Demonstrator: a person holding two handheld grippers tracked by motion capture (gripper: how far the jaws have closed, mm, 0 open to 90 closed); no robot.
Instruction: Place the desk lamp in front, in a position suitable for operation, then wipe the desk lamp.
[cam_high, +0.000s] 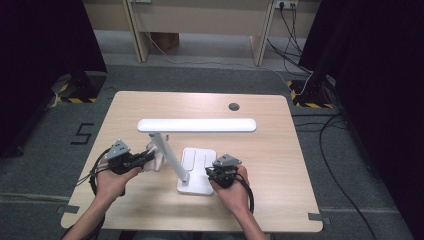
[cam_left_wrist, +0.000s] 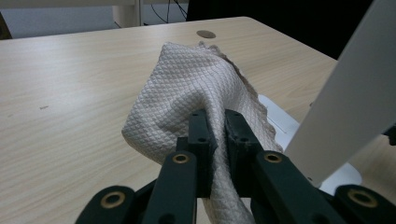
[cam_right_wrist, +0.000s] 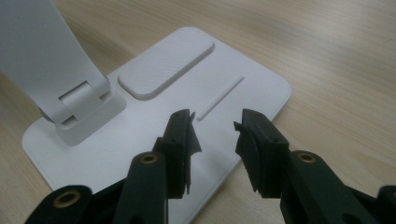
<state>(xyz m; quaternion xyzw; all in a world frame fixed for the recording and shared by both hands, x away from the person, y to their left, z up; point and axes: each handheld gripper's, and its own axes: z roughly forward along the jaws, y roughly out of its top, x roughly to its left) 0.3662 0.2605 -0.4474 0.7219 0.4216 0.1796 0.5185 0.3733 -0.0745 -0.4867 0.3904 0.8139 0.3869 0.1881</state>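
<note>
A white desk lamp stands mid-table, with a long bar head (cam_high: 197, 125), a slanted arm (cam_high: 170, 157) and a flat base (cam_high: 197, 172). My left gripper (cam_high: 147, 159) is left of the arm, raised off the table and shut on a cream waffle-weave cloth (cam_high: 155, 159). In the left gripper view the cloth (cam_left_wrist: 187, 79) bunches up between the two jaws of the left gripper (cam_left_wrist: 218, 119), and the lamp arm (cam_left_wrist: 350, 93) stands close on the right. My right gripper (cam_high: 216, 172) is at the base's right side. Its jaws (cam_right_wrist: 215, 123) stand open just over the base (cam_right_wrist: 261, 88), near the arm's hinge (cam_right_wrist: 81, 100).
The wooden table (cam_high: 280, 150) has a round dark cable hole (cam_high: 234, 106) at the back right. Behind the table stand the legs of a desk, and cables run over the floor at the right.
</note>
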